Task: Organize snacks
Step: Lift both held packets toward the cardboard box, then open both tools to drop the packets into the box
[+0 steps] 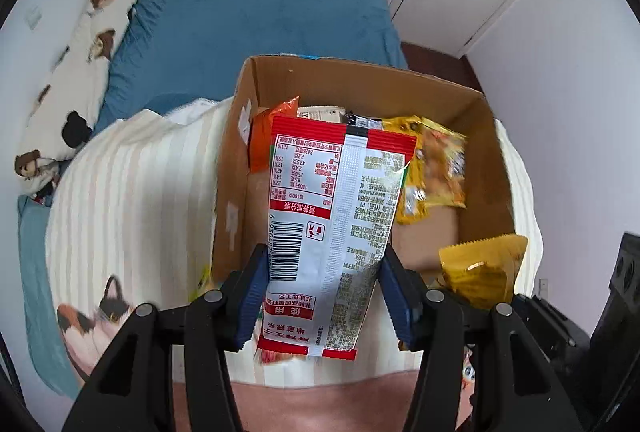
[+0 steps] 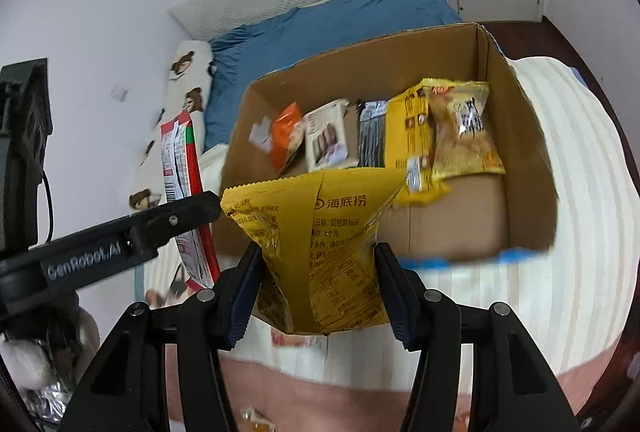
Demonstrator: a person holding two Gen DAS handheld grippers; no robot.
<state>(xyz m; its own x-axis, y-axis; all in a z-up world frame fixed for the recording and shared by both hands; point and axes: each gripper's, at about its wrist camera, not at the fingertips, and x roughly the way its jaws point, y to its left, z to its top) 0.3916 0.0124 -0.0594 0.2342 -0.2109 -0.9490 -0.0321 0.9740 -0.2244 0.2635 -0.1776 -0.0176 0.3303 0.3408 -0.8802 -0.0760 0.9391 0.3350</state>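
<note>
Snacks fill both grippers at once: the left gripper [image 1: 324, 288] is clamped on a red-and-white packet [image 1: 336, 216] of glossy film, flat and oblong, its long axis running straight out from the jaws toward the cardboard box [image 1: 476, 99], printed back face up with a barcode near the pads. The right gripper [image 2: 316, 284] is closed on a yellow packet [image 2: 320, 244], crinkled foil-like film with a serrated top edge, pinched in at the waist where the blue ribbed pads squeeze it, so it bulges above and below. Both packets hang in the air short of the box's near wall, the box lying directly ahead of each set of jaws, its open top facing up. From the right wrist view the left gripper and its red packet sit off to the left, outside the box's left wall, while the yellow packet seems closer to the near rim; I judge the right hand the nearer to dropping its load in. Inside, along the far wall, stand an orange packet [image 2: 286, 135], a pale biscuit pack [image 2: 328, 143], a dark striped pack [image 2: 372, 139] and two yellow bags [image 2: 460, 131], leaning upright in a row, leaving bare brown floor in front. The box is plain corrugated board and rests on a soft cream striped blanket [image 2: 580, 191] over a blue-sheeted bed [image 1: 248, 31].
</note>
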